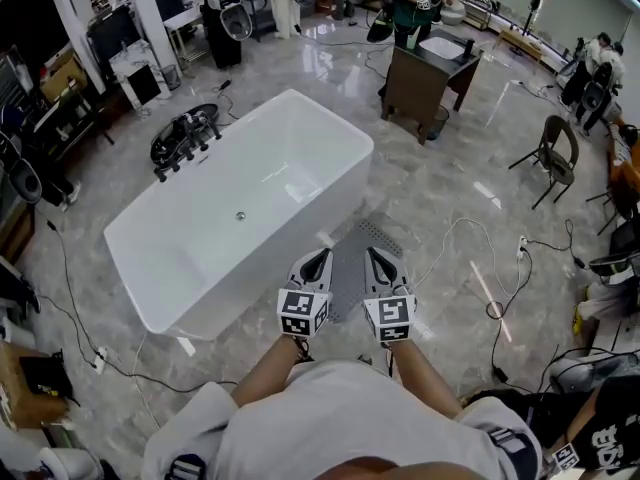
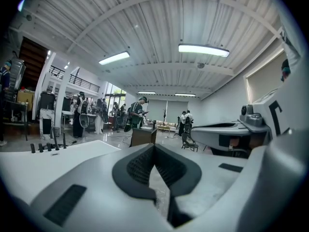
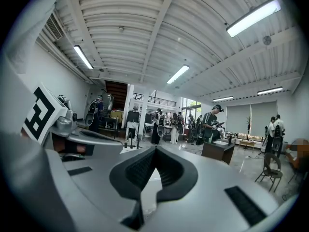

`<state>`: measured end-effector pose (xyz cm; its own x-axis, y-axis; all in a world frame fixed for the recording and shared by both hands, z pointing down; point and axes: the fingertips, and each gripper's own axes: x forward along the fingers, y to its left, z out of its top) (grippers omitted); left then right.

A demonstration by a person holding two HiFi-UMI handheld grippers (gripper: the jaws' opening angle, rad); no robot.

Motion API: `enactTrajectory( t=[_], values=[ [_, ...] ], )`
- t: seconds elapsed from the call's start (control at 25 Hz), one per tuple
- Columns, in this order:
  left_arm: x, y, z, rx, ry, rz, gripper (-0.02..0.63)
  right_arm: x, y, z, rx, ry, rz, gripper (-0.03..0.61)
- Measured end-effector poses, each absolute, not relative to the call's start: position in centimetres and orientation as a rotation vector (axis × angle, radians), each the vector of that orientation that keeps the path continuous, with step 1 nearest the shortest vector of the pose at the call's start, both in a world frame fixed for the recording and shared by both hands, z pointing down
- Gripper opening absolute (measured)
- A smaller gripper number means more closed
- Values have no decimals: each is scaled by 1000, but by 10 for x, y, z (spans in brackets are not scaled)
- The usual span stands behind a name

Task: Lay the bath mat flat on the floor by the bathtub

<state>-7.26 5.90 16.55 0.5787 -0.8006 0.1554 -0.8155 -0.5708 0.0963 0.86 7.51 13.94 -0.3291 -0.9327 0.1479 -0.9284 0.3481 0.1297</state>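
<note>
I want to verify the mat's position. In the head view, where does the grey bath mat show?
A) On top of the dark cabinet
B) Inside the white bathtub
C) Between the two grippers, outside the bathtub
C: the bath mat shows between the left gripper and the right gripper, just outside the bathtub.

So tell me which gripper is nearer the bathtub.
Left. The left gripper hangs just off the bathtub rim; the right gripper hangs farther out, across the bath mat.

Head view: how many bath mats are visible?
1. The grey bath mat shows between the left gripper and right gripper, beside the bathtub. The person's body may hide others.
</note>
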Motion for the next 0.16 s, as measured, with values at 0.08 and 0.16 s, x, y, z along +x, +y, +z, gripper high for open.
enactTrajectory(
  t=[0.08,0.16],
  values=[
    [-70,52,165,2647,-1361,142,11,13,70,139,1692,-2403,-30,6],
    [-66,45,162,2647,-1358,139,11,19,64,139,1695,-2388,-30,6]
  ],
)
